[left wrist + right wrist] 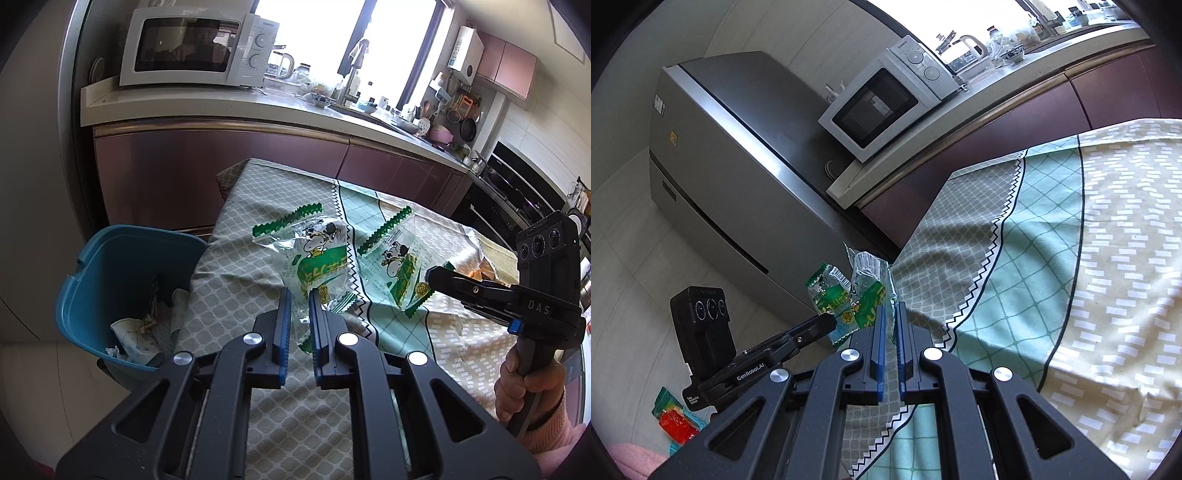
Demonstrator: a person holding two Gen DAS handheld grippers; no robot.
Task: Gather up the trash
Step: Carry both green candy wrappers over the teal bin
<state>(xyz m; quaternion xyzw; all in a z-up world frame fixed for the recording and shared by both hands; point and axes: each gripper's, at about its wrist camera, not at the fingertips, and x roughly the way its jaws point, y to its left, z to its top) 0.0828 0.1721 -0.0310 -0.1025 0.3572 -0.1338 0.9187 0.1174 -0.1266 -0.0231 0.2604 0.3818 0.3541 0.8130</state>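
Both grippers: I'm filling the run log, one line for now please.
left gripper: shut on wrapper | right gripper: shut on second wrapper | bin: beside table

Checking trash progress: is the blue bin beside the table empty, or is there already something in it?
Not empty. The blue bin already holds crumpled white paper at its bottom, seen from the left wrist.

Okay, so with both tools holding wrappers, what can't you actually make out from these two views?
- Blue bin: left wrist view, its base is hidden behind the tablecloth; the right wrist view misses the bin entirely.
- Red packet on the floor: right wrist view, partly hidden behind the left tool; print too small to read.
- Wrapper in the right tool: its pinched end is hidden between the pads.
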